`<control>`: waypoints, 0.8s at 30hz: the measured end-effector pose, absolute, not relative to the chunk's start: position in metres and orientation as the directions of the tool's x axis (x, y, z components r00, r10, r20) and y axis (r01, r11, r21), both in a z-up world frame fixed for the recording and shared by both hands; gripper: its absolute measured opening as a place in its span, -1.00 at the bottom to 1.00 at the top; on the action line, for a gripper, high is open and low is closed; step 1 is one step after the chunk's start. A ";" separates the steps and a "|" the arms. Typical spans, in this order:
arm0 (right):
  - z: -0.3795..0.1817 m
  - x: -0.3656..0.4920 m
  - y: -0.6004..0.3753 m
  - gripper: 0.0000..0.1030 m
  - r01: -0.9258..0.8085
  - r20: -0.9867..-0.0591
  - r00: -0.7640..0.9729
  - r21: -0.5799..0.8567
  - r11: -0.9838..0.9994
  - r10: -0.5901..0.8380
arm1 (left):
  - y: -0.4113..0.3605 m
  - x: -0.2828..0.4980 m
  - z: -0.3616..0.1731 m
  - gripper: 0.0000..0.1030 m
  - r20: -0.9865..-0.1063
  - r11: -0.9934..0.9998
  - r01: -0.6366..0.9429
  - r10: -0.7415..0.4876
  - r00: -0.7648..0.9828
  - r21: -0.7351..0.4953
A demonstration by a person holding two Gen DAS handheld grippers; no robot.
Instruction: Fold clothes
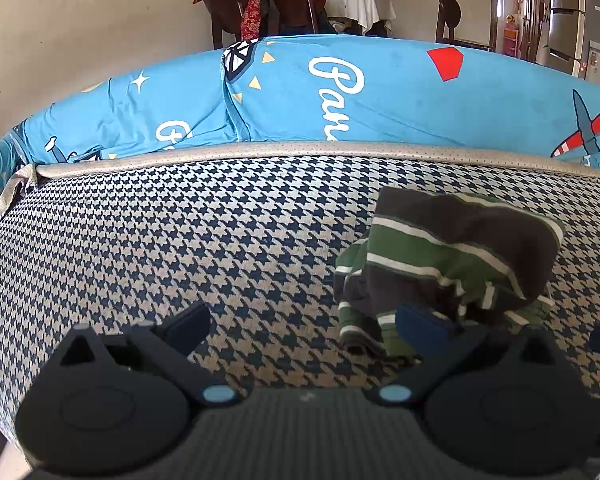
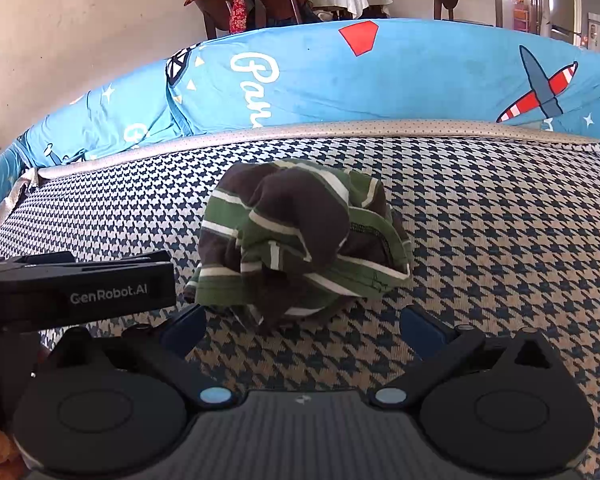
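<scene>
Surface: a mattress (image 1: pixel 180 240) covered in blue-and-white houndstooth fabric, with a grey piped edge along its far side.
Behind the surface: a blue cushion (image 1: pixel 380 96) printed with white script, stars, a red shape and a red-and-white aeroplane; it runs along the whole far edge of the mattress.
Background: wooden chairs (image 1: pixel 296 0), one with a red patterned cloth (image 1: pixel 252 4) draped over it; a table with a white tablecloth (image 1: pixel 356 0); a refrigerator (image 1: pixel 568 12) at far right. All stand well behind the cushion.
Obstructions: nothing lies on the mattress between either gripper and the garment. In the right wrist view, the body of the left gripper (image 2: pixel 80 288), marked "GenRobot.AI", crosses the left side just beside the garment.
Garment: a shirt (image 2: pixel 300 240) striped green, brown and white, crumpled in a loose heap on the mattress, unfolded; a stitched hem shows on its right side.
Garment relative to left gripper (image 1: pixel 304 328): the heap (image 1: pixel 452 256) lies ahead and to the right; its near edge reaches the right finger (image 1: pixel 420 324), whether touching or only overlapping cannot be told. The left finger stands over bare mattress.
Garment relative to right gripper (image 2: pixel 304 328): the heap lies directly ahead, centred, its near edge just beyond the fingertips.
Left gripper state: fingers spread wide, holding nothing.
Right gripper state: fingers spread wide, holding nothing.
</scene>
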State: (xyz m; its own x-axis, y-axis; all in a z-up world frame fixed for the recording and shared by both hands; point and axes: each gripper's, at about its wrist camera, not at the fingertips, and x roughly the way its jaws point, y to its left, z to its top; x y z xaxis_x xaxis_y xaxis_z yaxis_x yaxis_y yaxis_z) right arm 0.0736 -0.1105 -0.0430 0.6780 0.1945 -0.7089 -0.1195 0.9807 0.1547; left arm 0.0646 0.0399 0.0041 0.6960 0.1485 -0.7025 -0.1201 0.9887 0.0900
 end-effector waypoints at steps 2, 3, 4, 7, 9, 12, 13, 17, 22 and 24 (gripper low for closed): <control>-0.043 0.069 -0.113 1.00 -0.119 -0.706 0.681 0.158 0.980 0.196 | 0.040 0.061 0.004 1.00 -0.703 0.988 -0.121 0.150 0.695 0.091; -0.042 0.067 -0.116 1.00 -0.112 -0.704 0.684 0.160 0.981 0.193 | 0.041 0.060 0.004 1.00 -0.704 0.988 -0.121 0.150 0.694 0.091; -0.042 0.065 -0.119 1.00 -0.100 -0.702 0.687 0.163 0.982 0.187 | 0.041 0.058 0.004 1.00 -0.704 0.988 -0.122 0.151 0.694 0.092; -0.042 0.060 -0.128 1.00 -0.059 -0.700 0.695 0.172 0.983 0.164 | 0.042 0.052 0.003 1.00 -0.711 0.988 -0.123 0.150 0.687 0.090; -0.042 0.059 -0.134 1.00 -0.031 -0.702 0.696 0.179 0.983 0.150 | 0.041 0.048 0.002 1.00 -0.713 0.989 -0.121 0.146 0.686 0.087; -0.042 0.057 -0.142 1.00 -0.015 -0.707 0.693 0.182 0.983 0.141 | 0.040 0.042 0.000 1.00 -0.718 0.989 -0.117 0.143 0.681 0.086; -0.042 0.057 -0.143 1.00 -0.013 -0.709 0.692 0.176 0.984 0.136 | 0.040 0.040 -0.001 1.00 -0.720 0.990 -0.116 0.140 0.679 0.084; -0.043 0.055 -0.145 1.00 -0.010 -0.720 0.687 0.125 0.992 0.097 | 0.038 0.034 -0.004 1.00 -0.726 0.990 -0.109 0.136 0.674 0.085; -0.046 0.054 -0.149 1.00 -0.007 -0.735 0.671 0.119 0.993 0.092 | 0.034 0.027 -0.006 1.00 -0.731 0.992 -0.097 0.127 0.670 0.083; -0.047 0.054 -0.150 1.00 -0.008 -0.739 0.667 0.120 0.993 0.095 | 0.032 0.025 -0.007 1.00 -0.734 0.993 -0.091 0.121 0.668 0.081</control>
State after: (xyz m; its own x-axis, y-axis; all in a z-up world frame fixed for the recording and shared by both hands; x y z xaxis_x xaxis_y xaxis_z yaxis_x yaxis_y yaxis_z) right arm 0.0537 -0.1500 -0.0466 0.6668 0.0947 -0.7392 -0.0083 0.9928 0.1197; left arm 0.0255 0.0325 -0.0073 0.6681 0.1215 -0.7341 -0.0911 0.9925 0.0813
